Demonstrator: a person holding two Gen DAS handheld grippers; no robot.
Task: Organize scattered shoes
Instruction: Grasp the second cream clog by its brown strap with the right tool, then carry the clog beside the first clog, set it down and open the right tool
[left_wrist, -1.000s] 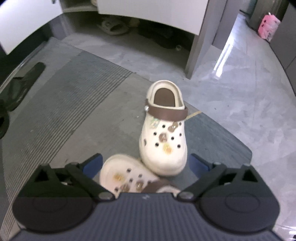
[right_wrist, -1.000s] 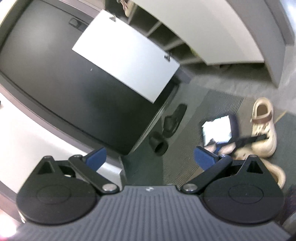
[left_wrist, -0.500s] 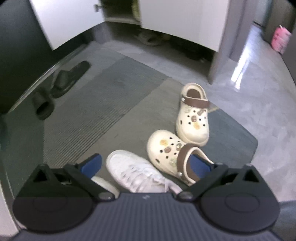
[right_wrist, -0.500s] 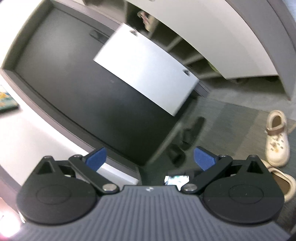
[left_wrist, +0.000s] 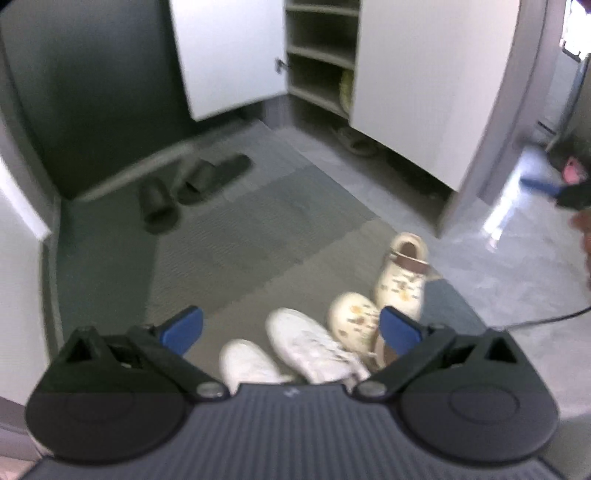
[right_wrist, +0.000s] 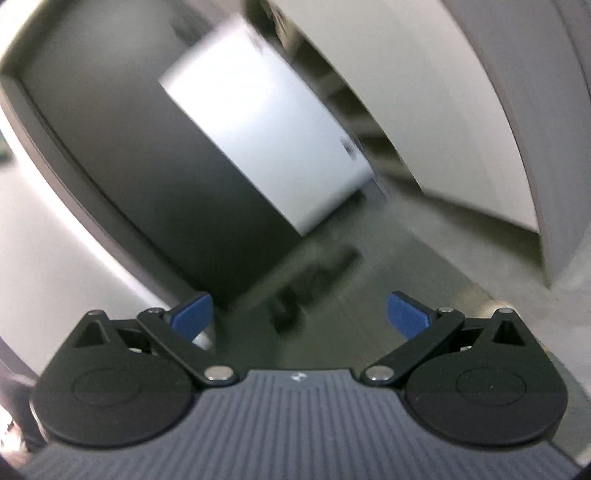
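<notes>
Entryway, floor level. We list a grey floor mat (left_wrist: 258, 229) filling the centre of the left wrist view, pale tile to the right of it, and a dark wall panel at upper left.

Shoe cabinet (left_wrist: 317, 62): top centre, white door (left_wrist: 229, 55) swung open, shelves showing. Something yellowish sits on a lower shelf, too blurred for us to name.

Left gripper (left_wrist: 291, 328): bottom centre, jaws spread wide, nothing between them. Right gripper (right_wrist: 301, 314): likewise parted and empty; its view is motion-blurred and aims at the cabinet door and wall.

Black slides (left_wrist: 192, 184): a pair, centre left of the frame on the mat's far edge, near each other, splayed at an angle.

White sneakers (left_wrist: 295, 350): two, bottom centre, side by side, heels hidden behind the left gripper.

Cream clogs (left_wrist: 402, 277): two, lower right, brown heel straps, charms on the uppers. One points away from the camera, the other lies askew just beside it, so we judge this pair unaligned.

Handling, as we judge it: clogs light, foam-soft yet springy, best pinched at the heel rim or strap. Sneakers heavier, with yielding uppers; take the heel collar. Slides are flexible; grip the band.
</notes>
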